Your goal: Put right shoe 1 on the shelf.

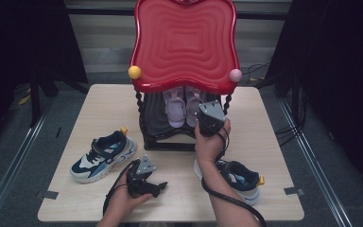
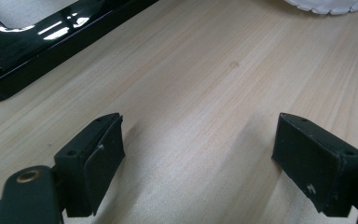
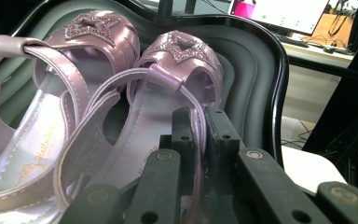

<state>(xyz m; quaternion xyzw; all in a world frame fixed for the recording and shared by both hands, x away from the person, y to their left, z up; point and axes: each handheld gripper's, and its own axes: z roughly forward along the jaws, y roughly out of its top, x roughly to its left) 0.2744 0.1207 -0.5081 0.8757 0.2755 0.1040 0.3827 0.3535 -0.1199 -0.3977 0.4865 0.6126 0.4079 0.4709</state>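
A pale wooden worktop (image 1: 99,101) carries a two-tier shoe rack (image 1: 184,42) at its far middle. In the high view the rack's glossy red top tray hides most of the lower black shelf (image 1: 158,127). A yellow ball (image 1: 134,72) and a pink ball (image 1: 235,75) sit on its front corners.

The right gripper view looks under that tray. It shows the shelf's raised black rim (image 3: 279,79) and a pair of lilac sandals lying side by side with their toes pointing away. Each sandal has a glittery star on its front. The high view gives these sandals as pale shapes in shadow.

On the worktop, a navy, white and blue sneaker (image 1: 103,154) lies at the left. Its partner sneaker (image 1: 238,177) lies at the right, partly behind the person's right forearm.

The right gripper (image 1: 207,118) is held at the front of the lower shelf. In its own view its jaws are pinched together on the thin heel strap (image 3: 196,116) of the right-hand sandal (image 3: 168,93). The left-hand sandal (image 3: 60,70) lies free beside it.

The left gripper (image 1: 163,184) rests low at the near edge of the worktop, between the two sneakers. In its own view (image 2: 198,154) its jaws stand wide apart over bare wood with nothing between them. That view also catches the rack's shiny black base (image 2: 37,42) at upper left and a strip of white ridged sole (image 2: 328,5) at the top right edge.
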